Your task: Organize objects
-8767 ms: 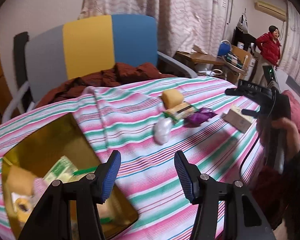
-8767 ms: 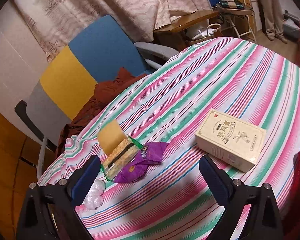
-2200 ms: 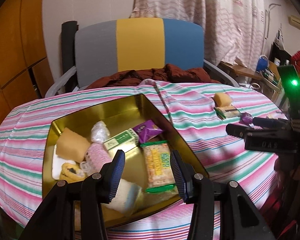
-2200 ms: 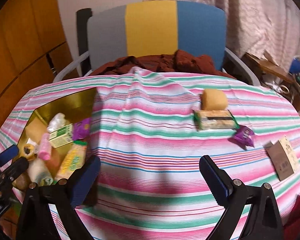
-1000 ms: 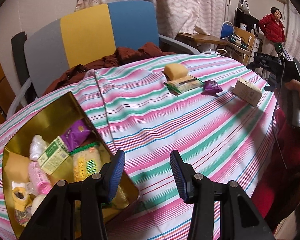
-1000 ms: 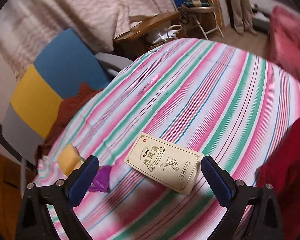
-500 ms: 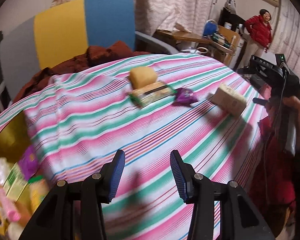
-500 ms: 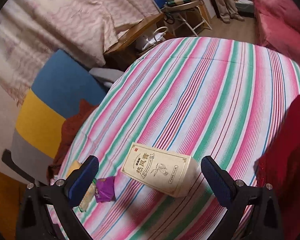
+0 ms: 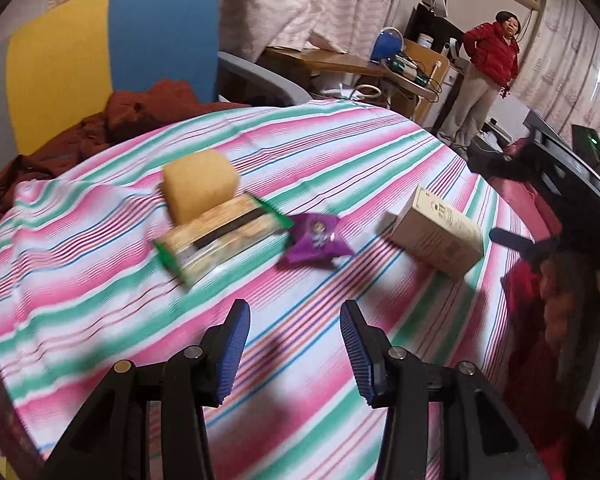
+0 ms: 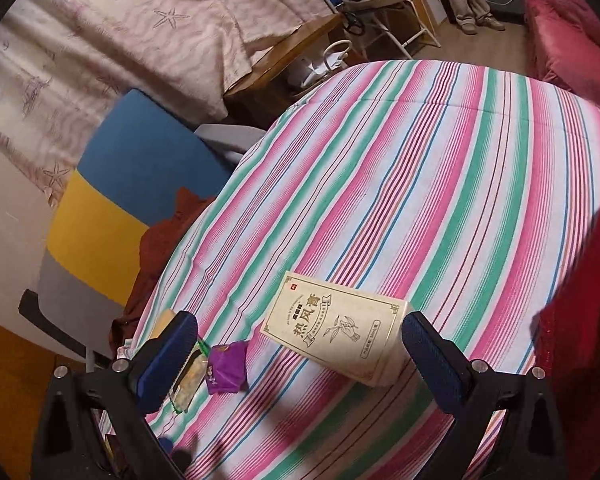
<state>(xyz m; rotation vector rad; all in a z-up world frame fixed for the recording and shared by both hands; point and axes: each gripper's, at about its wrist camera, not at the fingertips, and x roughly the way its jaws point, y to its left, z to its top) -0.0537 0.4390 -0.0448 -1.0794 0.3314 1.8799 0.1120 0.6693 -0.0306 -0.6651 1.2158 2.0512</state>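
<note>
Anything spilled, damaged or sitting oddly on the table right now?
Nothing spilled or visibly damaged. The tablecloth is rucked up near the chair side. The yellow sponge-like block overlaps the green cracker pack; the purple packet and cream box lie loose. Both grippers are open and empty.

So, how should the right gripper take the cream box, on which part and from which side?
The cream box lies flat on the striped cloth, printed face up, between the open fingers of the right gripper. Probably best to come down from above and close on its two long side edges, near the middle: those sides are straight, parallel and free of the purple packet.
</note>
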